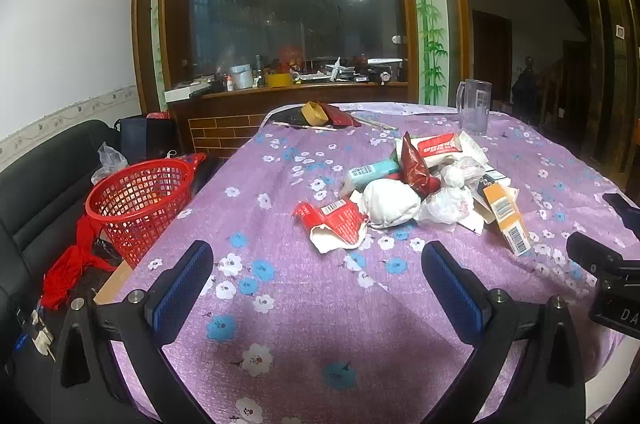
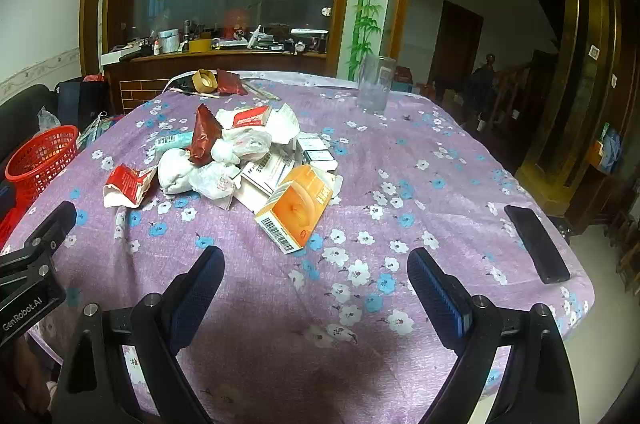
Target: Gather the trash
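Left wrist view, nearest first: the left tool point(image 1: 318, 282) hangs over the near edge of the table point(image 1: 280, 324) with its blue pads spread wide and nothing between them; the right tool point(image 2: 316, 288) stands the same way in its own view, agape and empty; past them, toward the middle of the table, lies the trash pile point(image 1: 416, 191), with a torn red carton point(image 1: 334, 224) at its near left, a white wad point(image 1: 390, 203) touching it, crumpled plastic, a dark red pouch point(image 1: 414, 163), and an orange box point(image 2: 298, 205) at the near right of the heap; a black phone point(image 2: 536, 244) lies apart near the right edge, and a clear jug point(image 1: 474, 105) stands near the far edge; off the left edge stands the red basket point(image 1: 140, 199), seemingly on a dark sofa; as I judge it, collecting has barely begun, since the whole heap is on the table; whether the basket holds anything is hard to tell through its mesh; its base is cut off behind the table, and the flat boxes under the heap are mostly buried.
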`<state>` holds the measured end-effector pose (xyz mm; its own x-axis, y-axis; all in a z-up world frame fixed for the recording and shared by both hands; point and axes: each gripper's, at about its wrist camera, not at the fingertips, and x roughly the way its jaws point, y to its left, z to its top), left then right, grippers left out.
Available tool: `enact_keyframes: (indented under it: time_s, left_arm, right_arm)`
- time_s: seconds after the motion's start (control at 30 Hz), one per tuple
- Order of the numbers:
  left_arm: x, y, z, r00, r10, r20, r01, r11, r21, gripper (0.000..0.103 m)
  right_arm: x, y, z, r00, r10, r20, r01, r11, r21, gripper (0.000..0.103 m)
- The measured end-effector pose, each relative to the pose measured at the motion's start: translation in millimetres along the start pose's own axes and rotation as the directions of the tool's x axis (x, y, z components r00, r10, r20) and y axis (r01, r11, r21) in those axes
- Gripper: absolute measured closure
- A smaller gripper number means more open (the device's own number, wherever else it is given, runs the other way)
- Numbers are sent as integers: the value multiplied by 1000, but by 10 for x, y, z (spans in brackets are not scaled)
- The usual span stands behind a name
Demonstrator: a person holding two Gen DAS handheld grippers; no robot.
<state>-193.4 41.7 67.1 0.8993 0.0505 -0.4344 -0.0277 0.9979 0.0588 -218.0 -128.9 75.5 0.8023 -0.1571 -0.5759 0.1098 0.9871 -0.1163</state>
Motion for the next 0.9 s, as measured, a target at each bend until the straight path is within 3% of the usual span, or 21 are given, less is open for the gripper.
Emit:
enact_keyframes:
  time_s: [0.3, 0.4, 0.53, 0.6, 0.73, 0.9]
  left_arm:
    - [63, -1, 62, 1000, -23, -13, 23, 1000, 14, 0]
    - [146, 6, 150, 995, -85, -55, 87, 995, 51, 0]
    - [360, 75, 324, 976, -159, -149, 171, 982, 77, 0]
    - [464, 116, 385, 964, -189, -185, 203, 978, 57, 0]
    - [659, 165, 484, 949, -220, -226, 233, 972, 32, 12]
    - [1074, 201, 570, 902, -257, -348, 265, 964, -25, 21]
  right_arm:
    - [39, -10, -10, 1000, 11, -13, -11, 1000, -4, 8]
    - [107, -42, 31, 996, 82, -47, -83, 996, -12, 9]
    - [210, -142, 129, 977, 186, -100, -189, 982, -17, 20]
    - [262, -217, 174, 958, 255, -130, -255, 967, 13, 30]
    - [345, -357, 251, 920, 359, -160, -350, 933, 81, 35]
    - [429, -467, 369, 886, 430, -175, -410, 902, 139, 35]
